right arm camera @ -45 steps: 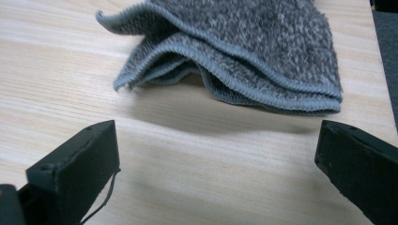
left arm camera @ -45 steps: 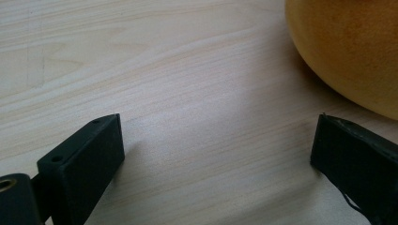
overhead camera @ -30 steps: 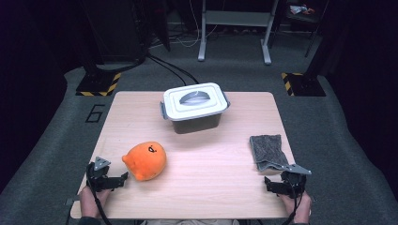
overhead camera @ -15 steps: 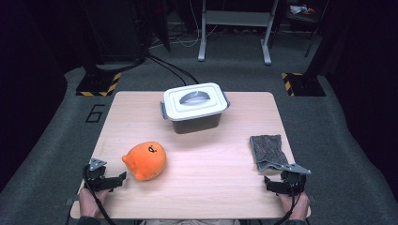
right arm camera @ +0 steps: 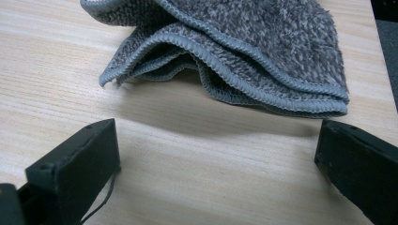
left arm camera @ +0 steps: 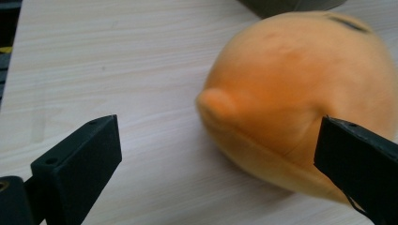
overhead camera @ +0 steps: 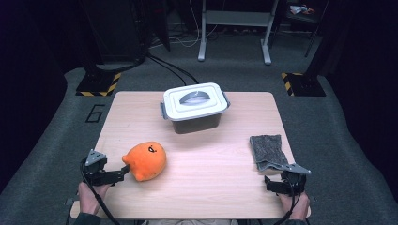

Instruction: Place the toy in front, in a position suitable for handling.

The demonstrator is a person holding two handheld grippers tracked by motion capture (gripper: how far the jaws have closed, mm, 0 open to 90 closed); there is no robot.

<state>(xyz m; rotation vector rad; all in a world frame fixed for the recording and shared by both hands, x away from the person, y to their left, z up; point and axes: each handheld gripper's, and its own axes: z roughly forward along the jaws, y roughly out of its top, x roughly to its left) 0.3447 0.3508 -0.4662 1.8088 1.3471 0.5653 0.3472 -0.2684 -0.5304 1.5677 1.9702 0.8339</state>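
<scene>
An orange plush toy (overhead camera: 145, 160) with a small dark face mark lies on the front left of the wooden table (overhead camera: 216, 154). My left gripper (overhead camera: 123, 172) is open just left of it; in the left gripper view the toy (left arm camera: 300, 98) bulges between the spread jaws, near the right one. A folded grey cloth (overhead camera: 268, 152) lies at the front right. My right gripper (overhead camera: 271, 183) is open just short of its near edge, and the cloth (right arm camera: 244, 47) lies ahead of the jaws with bare wood between them.
A dark box with a white handled lid (overhead camera: 195, 107) stands at the back middle of the table. Beyond the table are a grey floor, black cables and yellow-black striped stand feet (overhead camera: 97, 84). Bare wood spans the middle.
My left gripper has slid down and turned toward the orange toy, its jaws now beside it. The right gripper has barely moved.
</scene>
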